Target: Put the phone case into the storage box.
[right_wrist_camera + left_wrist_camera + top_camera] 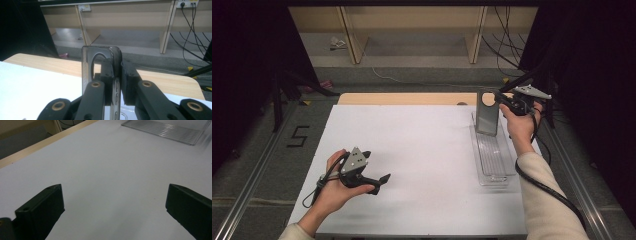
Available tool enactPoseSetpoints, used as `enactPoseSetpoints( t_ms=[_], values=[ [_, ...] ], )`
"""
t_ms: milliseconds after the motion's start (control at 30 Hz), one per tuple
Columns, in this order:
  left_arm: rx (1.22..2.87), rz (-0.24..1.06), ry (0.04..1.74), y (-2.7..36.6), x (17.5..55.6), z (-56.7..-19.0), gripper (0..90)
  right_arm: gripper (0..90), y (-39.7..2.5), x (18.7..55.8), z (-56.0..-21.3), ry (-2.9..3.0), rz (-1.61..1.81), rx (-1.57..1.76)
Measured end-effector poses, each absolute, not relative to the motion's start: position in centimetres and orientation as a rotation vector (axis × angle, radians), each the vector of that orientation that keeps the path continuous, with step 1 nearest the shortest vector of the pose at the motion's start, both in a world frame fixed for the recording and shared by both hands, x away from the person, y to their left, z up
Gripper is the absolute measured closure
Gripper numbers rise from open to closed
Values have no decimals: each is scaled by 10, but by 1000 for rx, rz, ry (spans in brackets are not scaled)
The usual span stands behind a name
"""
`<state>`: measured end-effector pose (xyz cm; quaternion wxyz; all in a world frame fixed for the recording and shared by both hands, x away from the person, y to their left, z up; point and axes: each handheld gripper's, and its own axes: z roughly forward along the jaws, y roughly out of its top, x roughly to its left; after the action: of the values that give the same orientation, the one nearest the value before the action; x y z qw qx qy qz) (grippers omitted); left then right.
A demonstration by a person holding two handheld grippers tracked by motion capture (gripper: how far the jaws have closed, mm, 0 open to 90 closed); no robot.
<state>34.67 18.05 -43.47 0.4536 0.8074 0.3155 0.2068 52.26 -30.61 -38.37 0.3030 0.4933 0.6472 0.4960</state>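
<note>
A clear ribbed plastic tray (494, 162) lies at the right side of the white table, its near end visible in the left gripper view (172, 131). At the tray's far end a smoky grey panel (487, 119) with a rounded handle cut-out stands upright. My right gripper (498, 96) is shut on the panel's top edge, and the right gripper view shows its jaws clamped on either side of the panel (87, 67). My left gripper (381, 183) hovers low over the table's front left, open, with nothing between its jaws (115, 187).
The white sheet (412, 145) covers most of the wooden tabletop (402, 98), whose bare edge runs along the back. Behind the table are wooden shelving (412, 30) and hanging cables (507, 35). Dark stands flank both sides.
</note>
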Motion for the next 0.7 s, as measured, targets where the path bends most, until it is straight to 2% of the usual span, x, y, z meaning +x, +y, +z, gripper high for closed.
enactPoseSetpoints(
  t_ms=[700],
  values=[
    [1990, 512, 778, 180, 347, -434, 15, 821, -303, 530, -392, 1761, 1306, 1320]
  ],
)
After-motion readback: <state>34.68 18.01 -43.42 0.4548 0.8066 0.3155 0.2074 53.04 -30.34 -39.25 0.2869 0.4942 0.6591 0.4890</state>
